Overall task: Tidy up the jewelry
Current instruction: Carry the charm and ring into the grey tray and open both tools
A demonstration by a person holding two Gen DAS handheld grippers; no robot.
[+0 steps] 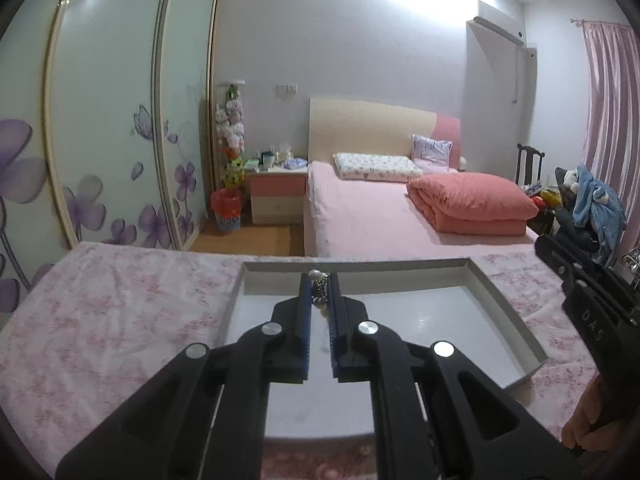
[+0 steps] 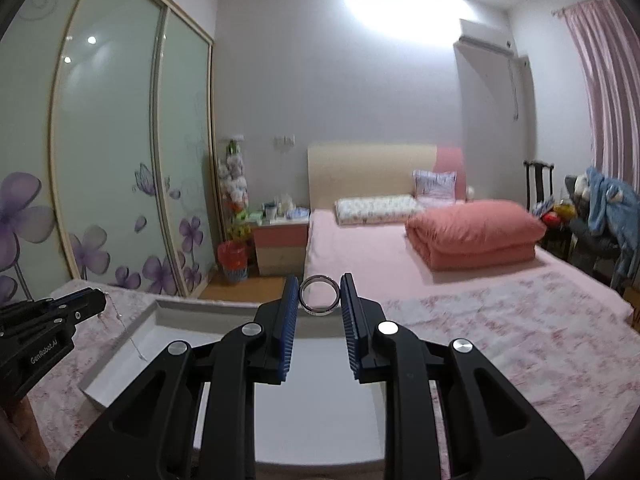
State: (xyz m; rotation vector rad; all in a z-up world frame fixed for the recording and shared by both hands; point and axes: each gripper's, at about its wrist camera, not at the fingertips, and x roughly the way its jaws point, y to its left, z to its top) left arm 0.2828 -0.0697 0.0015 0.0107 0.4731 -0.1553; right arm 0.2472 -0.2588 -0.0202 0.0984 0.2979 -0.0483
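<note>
1. The white tray (image 1: 516, 320), a shallow open box with low walls, is the landmark here; it lies on a table covered with a pink floral cloth (image 1: 100, 312).
2. A beaded chain with pearls (image 1: 319, 288) sits pinched between the blue pads of the left gripper (image 1: 319, 280), above the tray's far half, close to its far wall. One pearl shows at the fingertips and a darker bead hangs lower between the pads.
3. The left gripper's jaws are drawn almost together, clamped on that chain with only a thin slit between the pads.
4. In the right wrist view a fine thread of the chain trails down from the left gripper toward the tray's left wall.
5. A silver ring (image 2: 320, 295) stands upright, its hole facing the camera, between the fingertips of the right gripper (image 2: 320, 294), above the tray's far wall.
6. The right gripper's jaws are narrow, set just to the ring's width, and both blue pads press on its outer edge.
7. A person's hand (image 1: 588, 420) holds the right gripper's handle, to the right of the tray.
8. Beyond the tray stands a bed (image 1: 360, 216) with a folded salmon quilt (image 1: 472, 204).
</note>
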